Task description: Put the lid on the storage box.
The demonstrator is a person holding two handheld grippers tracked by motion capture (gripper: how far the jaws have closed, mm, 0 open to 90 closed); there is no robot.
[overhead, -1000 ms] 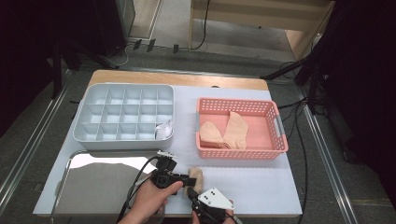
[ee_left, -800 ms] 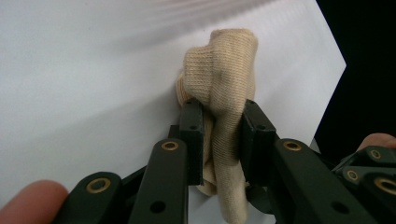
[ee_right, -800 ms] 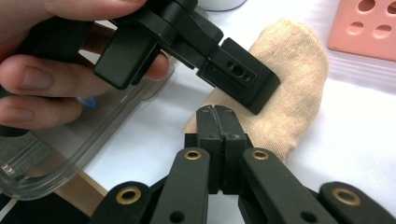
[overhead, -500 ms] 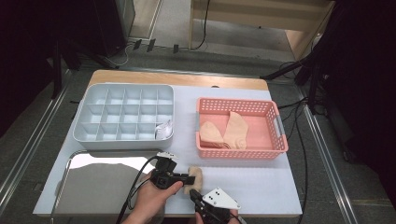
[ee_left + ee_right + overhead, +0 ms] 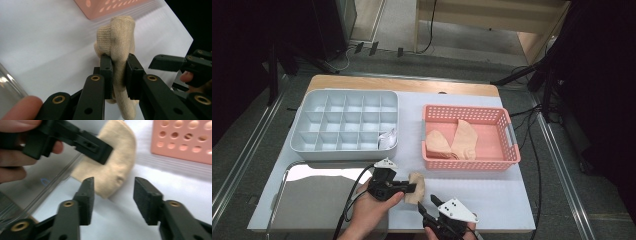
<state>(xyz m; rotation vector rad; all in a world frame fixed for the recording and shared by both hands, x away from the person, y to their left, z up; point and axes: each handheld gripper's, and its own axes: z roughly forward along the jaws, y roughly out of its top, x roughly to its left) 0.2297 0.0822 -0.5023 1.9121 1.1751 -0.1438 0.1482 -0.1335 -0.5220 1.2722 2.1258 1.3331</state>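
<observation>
Your right tool (image 5: 428, 207) has crept up toward the beige sock (image 5: 416, 186), jaws spread, ready to take its free end. Your left tool (image 5: 411, 188) pinches that sock just before the pink basket (image 5: 469, 164).

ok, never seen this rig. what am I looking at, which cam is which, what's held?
No robot arm here: a person holds a two-jaw gripper in each hand at a table. The high view looks down from above; the other two pictures come from cameras riding on each gripper, looking along its black jaws. On the table: a grey divider tray, a pink basket with beige socks inside, and a shiny metal tray at front left. The left gripper is clamped on one beige sock. The right gripper is open, its jaws just short of that sock's edge.
</observation>
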